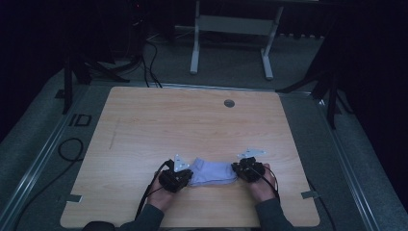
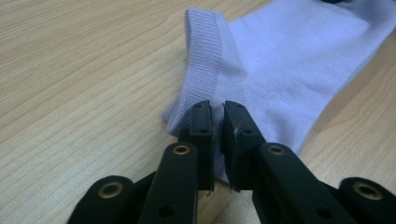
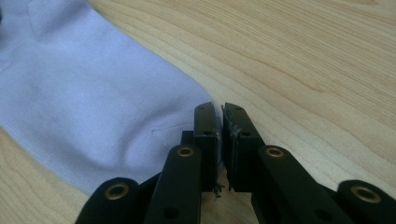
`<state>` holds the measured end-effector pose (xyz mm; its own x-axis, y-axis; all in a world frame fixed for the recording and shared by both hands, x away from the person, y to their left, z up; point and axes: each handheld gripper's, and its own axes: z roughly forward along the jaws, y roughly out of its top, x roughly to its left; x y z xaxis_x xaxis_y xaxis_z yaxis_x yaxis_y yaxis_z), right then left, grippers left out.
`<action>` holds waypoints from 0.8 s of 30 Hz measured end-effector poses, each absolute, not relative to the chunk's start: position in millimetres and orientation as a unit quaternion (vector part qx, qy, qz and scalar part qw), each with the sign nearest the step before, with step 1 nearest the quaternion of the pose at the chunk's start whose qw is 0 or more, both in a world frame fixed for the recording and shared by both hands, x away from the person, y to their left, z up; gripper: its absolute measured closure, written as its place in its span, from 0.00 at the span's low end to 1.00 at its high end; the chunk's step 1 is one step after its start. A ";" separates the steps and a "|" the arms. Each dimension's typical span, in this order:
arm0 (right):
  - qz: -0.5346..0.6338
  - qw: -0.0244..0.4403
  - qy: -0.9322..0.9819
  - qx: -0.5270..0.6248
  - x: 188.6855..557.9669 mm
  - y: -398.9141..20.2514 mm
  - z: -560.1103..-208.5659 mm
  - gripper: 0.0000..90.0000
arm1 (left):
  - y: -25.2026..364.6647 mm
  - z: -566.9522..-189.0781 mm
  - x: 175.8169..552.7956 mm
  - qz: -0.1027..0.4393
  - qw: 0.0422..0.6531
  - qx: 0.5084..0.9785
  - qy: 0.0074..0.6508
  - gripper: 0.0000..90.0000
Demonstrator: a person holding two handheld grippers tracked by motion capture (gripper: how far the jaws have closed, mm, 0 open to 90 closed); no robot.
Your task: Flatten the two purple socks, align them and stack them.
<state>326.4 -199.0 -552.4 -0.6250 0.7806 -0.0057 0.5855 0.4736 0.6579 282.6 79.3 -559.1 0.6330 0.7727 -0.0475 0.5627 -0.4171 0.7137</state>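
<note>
A wooden table [image 1: 144, 125] stretches away ahead of both grippers, and between them a pale lilac sock [image 1: 212, 172] lies flat on its near part. The left gripper [image 2: 218, 122] pinches the sock's ribbed cuff end in nearly closed jaws. The right gripper [image 3: 219, 122] nips the opposite end, jaws just as narrow.

A wooden table [image 1: 192, 120] stands on grey floor [image 1: 231, 57] (the room is dim).
</note>
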 end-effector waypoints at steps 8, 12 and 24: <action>0.312 0.156 0.845 0.405 325.1 -199.8 -551.5 0.91 | 79.5 -558.7 283.8 0.147 0.363 0.828 0.402 0.98; 0.317 0.153 0.842 0.408 324.5 -201.6 -550.6 0.89 | 81.4 -555.9 283.8 0.146 0.369 0.826 0.400 0.98; 0.353 0.146 0.830 0.406 320.7 -208.5 -537.6 0.84 | 94.3 -548.7 289.4 0.152 0.381 0.813 0.413 0.98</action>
<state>320.7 -208.5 -537.6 -0.6273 0.7774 0.0450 0.5722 0.4209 0.7039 289.4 94.3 -548.7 0.6126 0.7875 -0.0678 0.5561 -0.3685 0.7450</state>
